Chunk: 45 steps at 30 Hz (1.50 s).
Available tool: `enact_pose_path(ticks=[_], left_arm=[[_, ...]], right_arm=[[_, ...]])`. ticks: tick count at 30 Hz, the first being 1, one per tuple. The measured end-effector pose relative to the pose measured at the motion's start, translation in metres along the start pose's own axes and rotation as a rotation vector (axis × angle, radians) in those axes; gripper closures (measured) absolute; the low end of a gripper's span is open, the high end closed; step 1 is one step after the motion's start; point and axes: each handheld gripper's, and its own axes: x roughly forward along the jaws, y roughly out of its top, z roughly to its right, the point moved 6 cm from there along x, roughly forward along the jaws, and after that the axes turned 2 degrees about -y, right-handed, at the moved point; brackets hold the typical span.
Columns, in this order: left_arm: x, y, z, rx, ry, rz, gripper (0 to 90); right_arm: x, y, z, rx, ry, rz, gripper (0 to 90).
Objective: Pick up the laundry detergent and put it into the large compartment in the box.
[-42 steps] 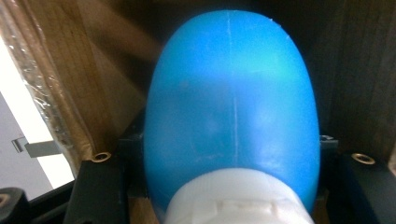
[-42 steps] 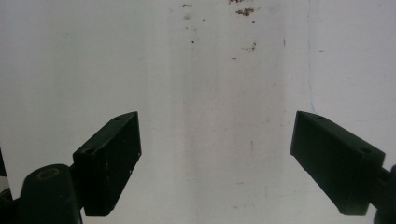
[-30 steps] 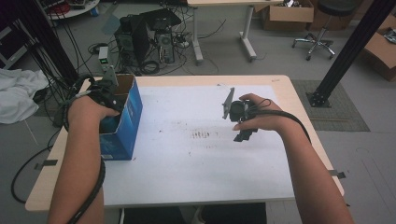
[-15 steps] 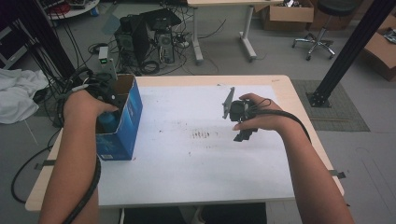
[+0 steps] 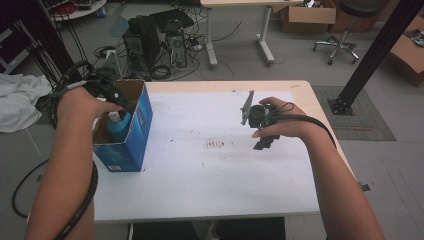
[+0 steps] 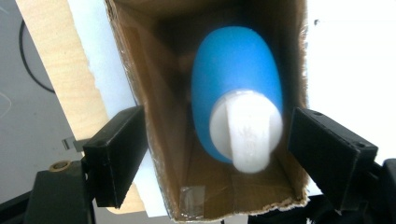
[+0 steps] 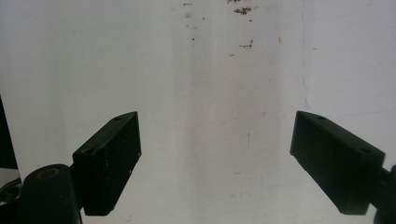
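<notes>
Left gripper first: its two black jaws stand spread wide, nothing pinched between them, and they straddle the open top of the blue-sided cardboard box. One jaw sits outside the box's brown wall, the other just past the opposite rim. Between them, down inside the box, stands the blue oval plastic bottle with a white flip cap, cap pointing up toward the camera, leaning a little toward one wall. Whether the bottle rests on the box floor I cannot tell from here.

From the high view, the left hand hovers over the box, which stands at the left edge of the white-covered tabletop, bottle peeking out of the opening.

Over to the right gripper: jaws spread just as wide, empty, looking down on bare, lightly speckled white tabletop. In the high view it is held in the right hand near the middle-right of the tabletop, well apart from the box.

The risks, as I read them: one left jaw is outside the cardboard, so closing now would likely crush the wall against the bottle instead of gripping it cleanly. The smooth rounded body and cap could also slip from flat jaws. And the box stands at the tabletop's edge, so a hard nudge could send it off.
</notes>
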Motion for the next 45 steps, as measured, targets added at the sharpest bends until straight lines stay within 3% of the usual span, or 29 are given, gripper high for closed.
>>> enact_pose_path(ticks=[15,23,36,40,43,45], left_arm=[[-0.030,0.002,0.006,0.072,0.020,0.041,15.4],[-0.043,0.005,0.009,0.098,0.053,0.053,11.3],[-0.049,0.008,0.016,0.136,0.059,0.039,1.4],[-0.054,0.010,0.026,0.199,0.019,0.066,0.1],[-0.057,0.013,0.036,0.276,0.013,0.074,0.1],[-0.058,0.014,0.046,0.350,-0.005,0.070,0.1]], right_arm=[[-0.007,0.002,-0.001,-0.020,0.025,-0.029,16.5],[-0.010,0.001,0.001,-0.017,0.025,-0.045,16.5],[-0.014,-0.004,0.001,-0.015,0.024,-0.061,16.5],[-0.016,-0.006,-0.001,-0.019,0.026,-0.073,16.5],[-0.019,-0.008,-0.002,-0.021,0.026,-0.074,16.5],[-0.021,-0.008,-0.002,-0.018,0.025,-0.069,16.5]])
